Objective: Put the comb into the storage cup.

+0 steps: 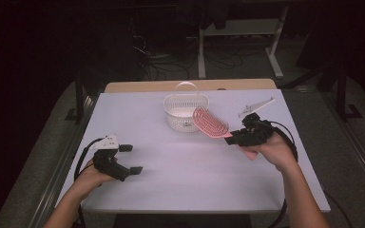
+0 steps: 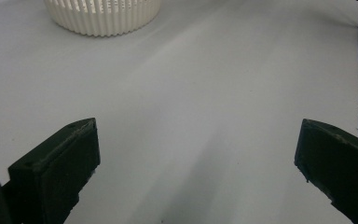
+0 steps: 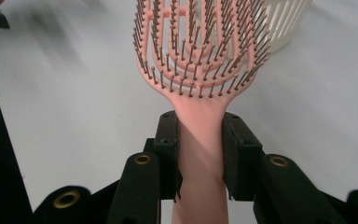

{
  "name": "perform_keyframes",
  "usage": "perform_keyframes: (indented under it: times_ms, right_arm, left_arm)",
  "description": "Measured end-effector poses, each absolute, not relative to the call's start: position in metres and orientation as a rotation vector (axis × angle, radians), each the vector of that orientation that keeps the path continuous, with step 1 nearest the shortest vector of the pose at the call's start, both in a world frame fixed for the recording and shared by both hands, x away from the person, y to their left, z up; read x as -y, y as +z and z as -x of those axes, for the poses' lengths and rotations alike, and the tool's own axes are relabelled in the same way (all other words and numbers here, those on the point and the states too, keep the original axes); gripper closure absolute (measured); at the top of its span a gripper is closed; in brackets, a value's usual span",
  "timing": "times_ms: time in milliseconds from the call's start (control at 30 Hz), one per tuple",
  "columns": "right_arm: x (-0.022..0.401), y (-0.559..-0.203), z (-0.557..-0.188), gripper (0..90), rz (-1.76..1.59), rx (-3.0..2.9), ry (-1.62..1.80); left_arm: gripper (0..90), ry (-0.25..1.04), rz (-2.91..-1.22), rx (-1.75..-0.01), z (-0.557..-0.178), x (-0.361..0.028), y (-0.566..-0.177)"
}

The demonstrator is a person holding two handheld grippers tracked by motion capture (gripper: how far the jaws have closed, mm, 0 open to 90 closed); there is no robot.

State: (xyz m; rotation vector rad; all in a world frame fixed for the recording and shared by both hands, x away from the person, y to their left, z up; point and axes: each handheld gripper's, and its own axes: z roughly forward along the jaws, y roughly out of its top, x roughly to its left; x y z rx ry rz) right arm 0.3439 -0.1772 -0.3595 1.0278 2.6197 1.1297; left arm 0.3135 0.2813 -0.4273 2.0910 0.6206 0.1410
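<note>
1. Right gripper (image 3: 200,154) pinches the pink hairbrush (image 1: 210,122) by its handle, held centre-right beside the white basket (image 1: 185,111).
2. Left gripper (image 1: 129,159) spread, idle lower left.
3. Judged outstanding: brush not yet in the basket.

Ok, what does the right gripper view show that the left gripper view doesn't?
Right gripper view alone: a pink hairbrush, bristles facing the camera, its handle clamped between the right gripper jaws.

Left gripper view alone: the left gripper with jaws wide apart and nothing between them.

Both: the white ribbed basket at the top edge, and the pale table.
</note>
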Motion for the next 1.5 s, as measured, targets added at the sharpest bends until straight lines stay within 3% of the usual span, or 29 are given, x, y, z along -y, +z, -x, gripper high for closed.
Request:
perform_keyframes:
  times_ms: [933, 1500]
  right_arm:
    - [0.164, -0.331, -0.381, 68.7, -0.950, -2.412, 1.381]
    - [0.136, -0.316, -0.422, 68.7, -0.897, -2.275, 1.523]
  left_arm:
    - [0.0, 0.138, -2.086, -0.624, -0.314, -0.281, -0.428]
    - [0.0, 0.135, -2.079, -0.626, -0.314, -0.282, -0.427]
